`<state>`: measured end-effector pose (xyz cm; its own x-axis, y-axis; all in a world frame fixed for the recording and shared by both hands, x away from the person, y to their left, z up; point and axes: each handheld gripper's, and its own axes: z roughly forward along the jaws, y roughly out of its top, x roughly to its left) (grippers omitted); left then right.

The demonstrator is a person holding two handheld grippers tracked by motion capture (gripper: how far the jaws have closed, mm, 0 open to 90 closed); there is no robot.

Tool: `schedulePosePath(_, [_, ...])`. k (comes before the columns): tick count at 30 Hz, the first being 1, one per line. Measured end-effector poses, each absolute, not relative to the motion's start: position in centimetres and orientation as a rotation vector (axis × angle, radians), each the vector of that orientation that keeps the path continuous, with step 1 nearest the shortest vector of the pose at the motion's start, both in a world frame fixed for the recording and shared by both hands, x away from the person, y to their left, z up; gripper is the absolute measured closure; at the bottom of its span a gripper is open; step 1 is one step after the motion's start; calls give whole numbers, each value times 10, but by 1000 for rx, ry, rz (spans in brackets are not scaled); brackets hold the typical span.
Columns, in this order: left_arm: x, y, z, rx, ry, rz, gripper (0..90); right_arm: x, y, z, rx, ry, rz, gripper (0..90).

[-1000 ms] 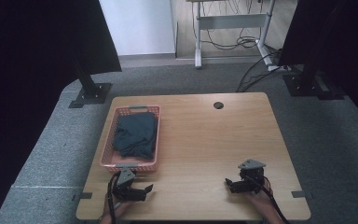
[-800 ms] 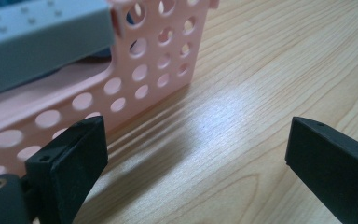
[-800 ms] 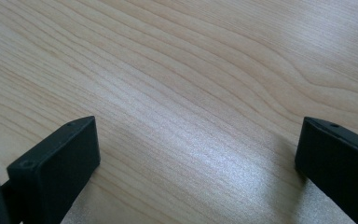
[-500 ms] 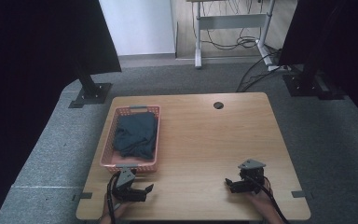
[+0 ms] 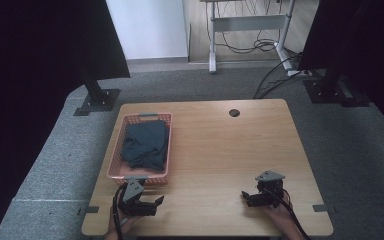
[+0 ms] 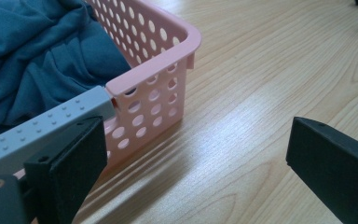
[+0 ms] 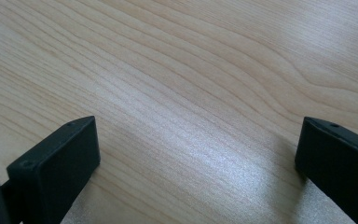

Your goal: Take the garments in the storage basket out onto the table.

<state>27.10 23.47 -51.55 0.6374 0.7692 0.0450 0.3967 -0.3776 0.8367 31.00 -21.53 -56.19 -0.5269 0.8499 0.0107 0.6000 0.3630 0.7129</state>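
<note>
Basket: pink perforated plastic, rectangular with rounded corners, at the table's left side; it holds crumpled blue cloth. Table: pale wood grain, round grommet near the far edge. Left gripper: jaws apart, empty, just beside the basket's near corner; the left gripper view shows hole rows. Right gripper: jaws apart, empty, over bare wood.

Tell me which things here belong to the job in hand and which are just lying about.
Part of the job:
- pink basket
- dark blue cloth bundled inside it
- left gripper, jaws open, beside the basket's near end
- right gripper, jaws open over bare wood

Just around:
- cable hole in the table
- black stand bases on the carpet
- cables on the far floor
</note>
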Motion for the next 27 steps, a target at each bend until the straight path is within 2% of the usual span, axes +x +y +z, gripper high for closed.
schedulePosePath(13, [255,236,-504,1987,883,561,49,310,-215,-562,1274,2266,956,0])
schedulePosePath(27, [265,233,-483,1989,854,593,49,310,-215,-562,1274,2266,956,0])
